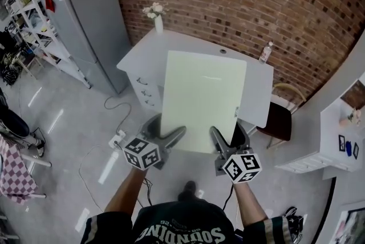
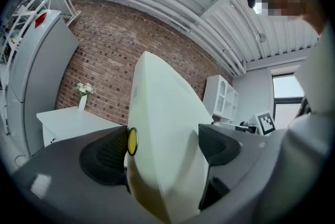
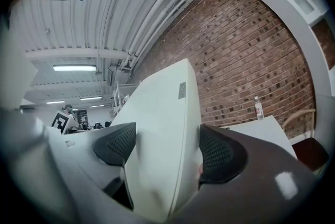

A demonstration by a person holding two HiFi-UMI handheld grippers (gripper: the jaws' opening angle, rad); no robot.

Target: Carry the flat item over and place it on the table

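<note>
A grey fridge (image 1: 94, 26) stands at 10 o'clock in the head view, and a white vase (image 1: 158, 21) of flowers sits at 11 on the far corner of the white table (image 1: 140, 56). The left gripper (image 1: 164, 130) is clamped on the near left corner of the pale board (image 1: 199, 97), with both pads pressed flat against it in the left gripper view. The board lies across the middle of the table in the head view, held up at its near edge; whether it touches the top cannot be told. The right gripper (image 1: 229, 135) is closed the same way on the near right corner. A bottle (image 1: 265, 52) stands at 1 o'clock on the table, and a dark chair (image 1: 279, 120) is at 3.
</note>
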